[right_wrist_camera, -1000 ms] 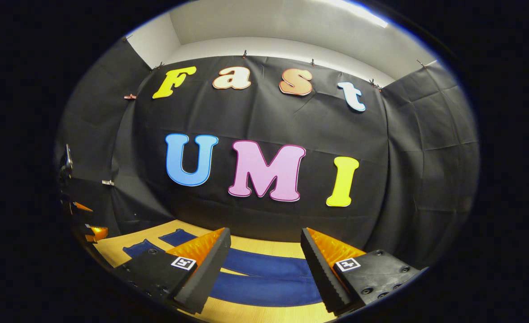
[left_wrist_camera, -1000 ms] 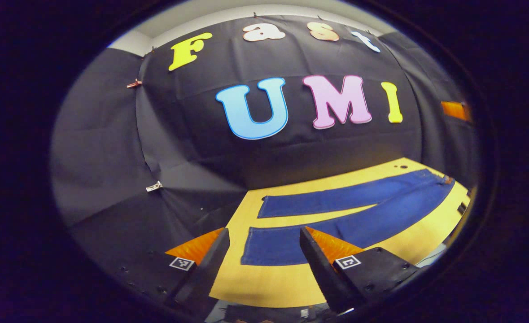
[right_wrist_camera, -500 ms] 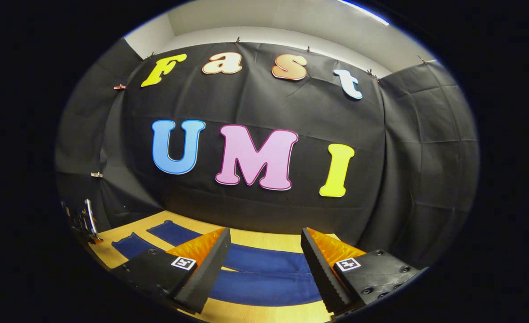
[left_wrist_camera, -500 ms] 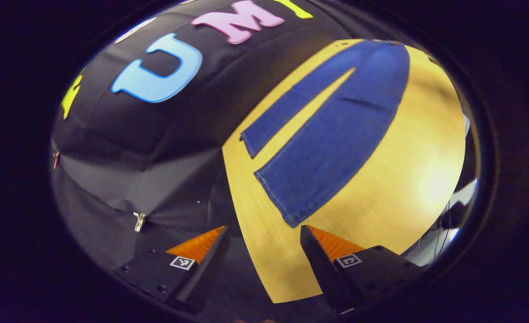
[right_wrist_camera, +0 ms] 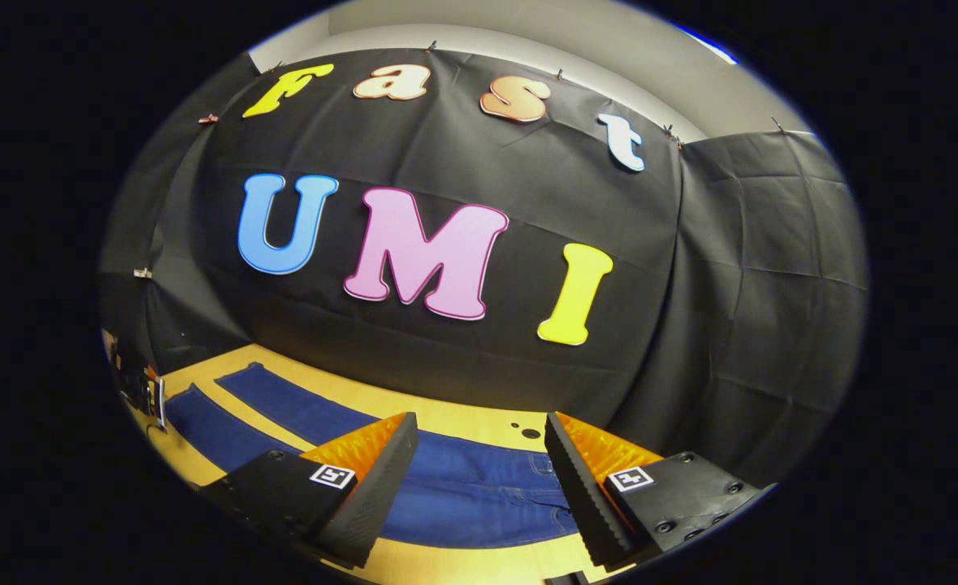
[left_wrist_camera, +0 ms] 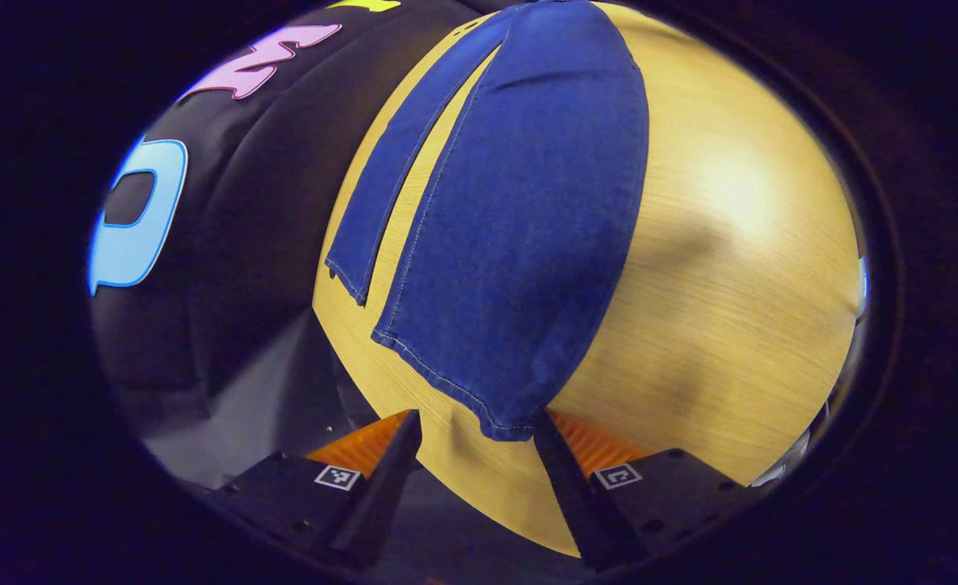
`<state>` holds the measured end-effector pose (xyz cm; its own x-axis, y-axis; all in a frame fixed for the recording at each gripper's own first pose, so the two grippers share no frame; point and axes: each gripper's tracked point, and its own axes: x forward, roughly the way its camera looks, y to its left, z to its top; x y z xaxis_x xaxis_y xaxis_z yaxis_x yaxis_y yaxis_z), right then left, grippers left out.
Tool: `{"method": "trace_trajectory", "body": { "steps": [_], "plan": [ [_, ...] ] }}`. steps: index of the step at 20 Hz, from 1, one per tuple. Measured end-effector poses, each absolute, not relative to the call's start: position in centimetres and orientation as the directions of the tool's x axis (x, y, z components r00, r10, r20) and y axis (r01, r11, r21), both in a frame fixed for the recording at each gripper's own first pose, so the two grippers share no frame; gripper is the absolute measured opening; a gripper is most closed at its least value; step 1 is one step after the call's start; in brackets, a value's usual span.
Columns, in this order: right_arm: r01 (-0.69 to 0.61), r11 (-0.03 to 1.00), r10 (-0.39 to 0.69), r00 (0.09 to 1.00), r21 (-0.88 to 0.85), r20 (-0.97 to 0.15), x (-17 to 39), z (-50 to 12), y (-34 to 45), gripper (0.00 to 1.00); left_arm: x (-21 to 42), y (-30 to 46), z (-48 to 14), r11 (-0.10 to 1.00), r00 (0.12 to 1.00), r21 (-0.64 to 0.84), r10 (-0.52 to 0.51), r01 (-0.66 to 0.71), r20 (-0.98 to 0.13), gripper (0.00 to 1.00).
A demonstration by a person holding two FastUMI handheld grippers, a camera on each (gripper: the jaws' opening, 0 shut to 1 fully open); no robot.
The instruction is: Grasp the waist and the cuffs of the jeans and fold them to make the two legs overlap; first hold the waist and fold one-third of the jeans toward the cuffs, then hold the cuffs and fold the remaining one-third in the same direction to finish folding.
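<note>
Since a second ago my left fingers (left_wrist_camera: pixel 474 471) have dropped close over the bench (left_wrist_camera: pixel 730 268), so the jeans (left_wrist_camera: pixel 527 244) loom larger, spread flat. The near cuff (left_wrist_camera: pixel 495 418) now lies between those open fingers; my right fingers (right_wrist_camera: pixel 479 479), also open, hover above the waist (right_wrist_camera: pixel 487 496).

My right gripper (right_wrist_camera: pixel 479 487) hangs with fingers (right_wrist_camera: pixel 369 496) spread wide above the waist of the blue jeans (right_wrist_camera: pixel 479 496), laid flat on the wooden counter (right_wrist_camera: pixel 462 418).
</note>
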<state>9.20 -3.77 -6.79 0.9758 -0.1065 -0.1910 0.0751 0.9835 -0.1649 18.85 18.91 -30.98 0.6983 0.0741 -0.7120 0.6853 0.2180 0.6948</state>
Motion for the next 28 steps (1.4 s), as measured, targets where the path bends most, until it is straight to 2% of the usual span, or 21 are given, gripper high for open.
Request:
{"method": "trace_trajectory", "body": {
  "steps": [2, 4, 5, 6, 7, 9, 10, 11, 13, 15, 17, 21, 23, 25, 27, 28],
  "plan": [
    [0.092, 0.977, -0.134, 0.967, -0.194, -0.218, 9.4, -7.9, -5.5, 0.94, 20.1, 18.1, -31.8, 0.182, 0.662, 0.657, 0.046, 0.731, -0.748, 0.85],
    [0.109, 0.967, -0.164, 0.958, -0.230, -0.234, 9.7, -8.8, -7.5, 0.96, 20.6, 17.2, -32.0, 0.119, 0.618, 0.616, 0.024, 0.778, -0.786, 0.75],
    [0.115, 0.961, -0.177, 0.955, -0.252, -0.240, 9.8, -9.1, -8.5, 0.94, 20.8, 17.3, -32.2, 0.107, 0.592, 0.590, 0.023, 0.800, -0.806, 0.68],
    [0.121, 0.952, -0.192, 0.951, -0.282, -0.241, 10.1, -9.4, -9.7, 0.96, 20.8, 17.3, -32.7, 0.117, 0.561, 0.560, 0.028, 0.820, -0.828, 0.65],
    [0.129, 0.941, -0.210, 0.948, -0.314, -0.238, 10.3, -9.6, -11.1, 0.96, 20.8, 17.1, -32.6, 0.139, 0.539, 0.538, 0.033, 0.832, -0.842, 0.47],
    [0.141, 0.924, -0.236, 0.941, -0.355, -0.242, 10.8, -10.3, -13.7, 0.96, 20.8, 17.3, -33.0, 0.208, 0.506, 0.503, 0.045, 0.839, -0.862, 0.31],
    [0.137, 0.918, -0.242, 0.937, -0.373, -0.252, 11.0, -11.0, -14.9, 0.96, 20.9, 17.1, -33.0, 0.224, 0.502, 0.498, 0.043, 0.837, -0.864, 0.28],
    [0.129, 0.904, -0.251, 0.932, -0.407, -0.261, 11.2, -11.9, -16.3, 0.96, 20.9, 17.3, -33.0, 0.232, 0.498, 0.495, 0.049, 0.837, -0.866, 0.20],
    [0.066, 0.852, -0.246, 0.926, -0.519, -0.286, 11.6, -13.8, -19.0, 0.96, 21.1, 17.1, -32.9, 0.234, 0.497, 0.492, 0.041, 0.839, -0.867, 0.14],
    [-0.056, 0.772, -0.209, 0.918, -0.633, -0.337, 11.7, -15.9, -21.0, 0.96, 21.1, 17.1, -33.1, 0.243, 0.498, 0.490, 0.034, 0.837, -0.867, 0.08],
    [-0.208, 0.695, -0.162, 0.887, -0.688, -0.432, 11.1, -19.1, -22.5, 0.96, 21.2, 17.1, -33.3, 0.246, 0.489, 0.482, 0.035, 0.841, -0.872, 0.06],
    [-0.435, 0.493, -0.157, 0.807, -0.753, -0.569, 10.0, -24.8, -26.3, 0.96, 21.1, 17.2, -33.2, 0.223, 0.481, 0.482, 0.061, 0.847, -0.875, 0.06],
    [-0.574, 0.416, -0.123, 0.733, -0.705, -0.669, 8.6, -28.6, -26.5, 0.96, 21.1, 17.1, -33.2, 0.208, 0.483, 0.487, 0.077, 0.848, -0.872, 0.06],
    [-0.705, 0.294, -0.105, 0.648, -0.646, -0.755, 7.5, -32.7, -26.7, 0.96, 21.2, 17.2, -33.3, 0.205, 0.481, 0.489, 0.088, 0.848, -0.872, 0.06],
    [-0.769, 0.142, -0.122, 0.611, -0.623, -0.782, 6.8, -35.7, -27.8, 0.96, 21.1, 17.2, -33.3, 0.202, 0.480, 0.490, 0.096, 0.848, -0.872, 0.06],
    [-0.790, 0.112, -0.142, 0.588, -0.603, -0.796, 6.5, -37.2, -28.2, 0.96, 21.2, 17.2, -33.4, 0.200, 0.479, 0.490, 0.100, 0.849, -0.872, 0.06]
  ]
}}
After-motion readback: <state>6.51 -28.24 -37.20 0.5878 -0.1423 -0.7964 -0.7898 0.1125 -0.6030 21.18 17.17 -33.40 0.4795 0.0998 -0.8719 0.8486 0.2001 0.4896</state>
